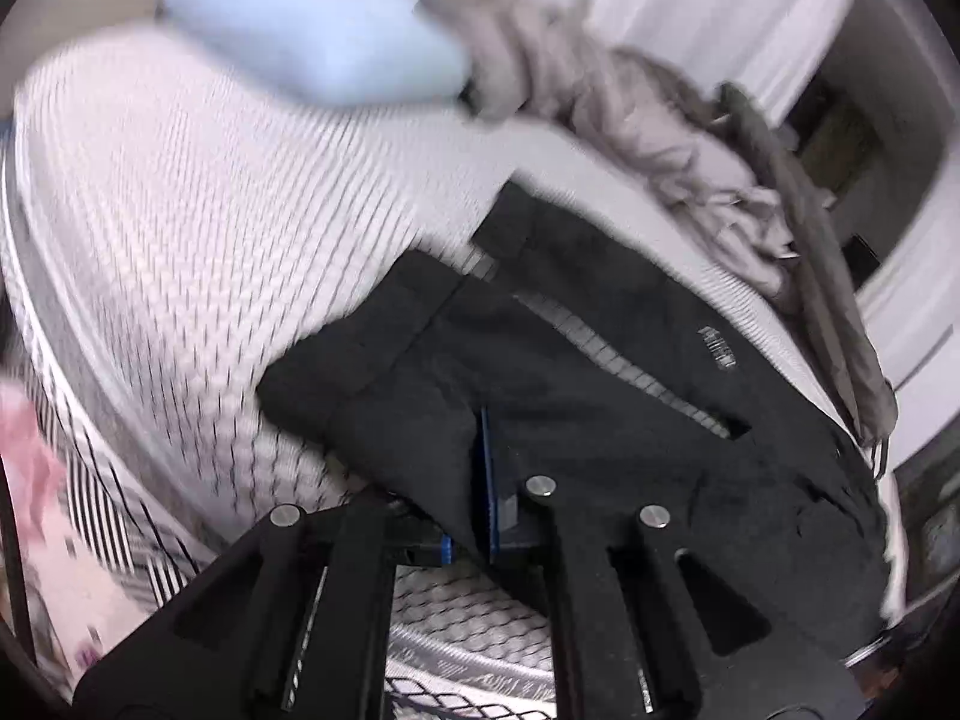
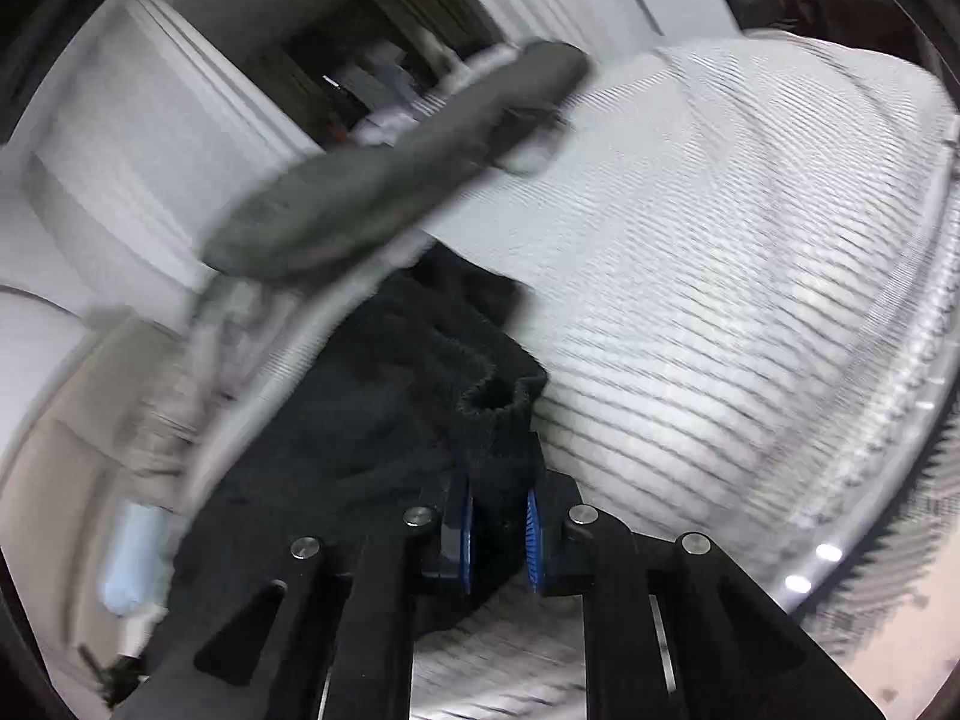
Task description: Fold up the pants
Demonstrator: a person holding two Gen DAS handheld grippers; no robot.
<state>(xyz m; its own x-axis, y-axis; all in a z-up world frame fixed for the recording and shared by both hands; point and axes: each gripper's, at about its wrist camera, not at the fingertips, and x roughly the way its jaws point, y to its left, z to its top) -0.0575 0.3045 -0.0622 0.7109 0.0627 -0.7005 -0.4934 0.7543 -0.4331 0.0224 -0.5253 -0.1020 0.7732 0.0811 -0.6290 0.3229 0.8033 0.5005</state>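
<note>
1. The black pants (image 1: 600,360) lie on a white bed with thin dark lines (image 1: 198,228). They are spread out but bunched in places.
2. The left gripper (image 1: 486,480) has its blue pads squeezed tight on a fold of the pants' cloth.
3. The right gripper (image 2: 499,531) pinches the stretchy ribbed edge of the pants (image 2: 498,420) between its blue pads, which stand a little apart with the cloth thick between them.
4. A pale blue pillow (image 1: 312,42) sits at the far end of the bed.
5. A pile of grey clothes (image 1: 660,138) lies next to the pants, near the bed's edge.
</note>
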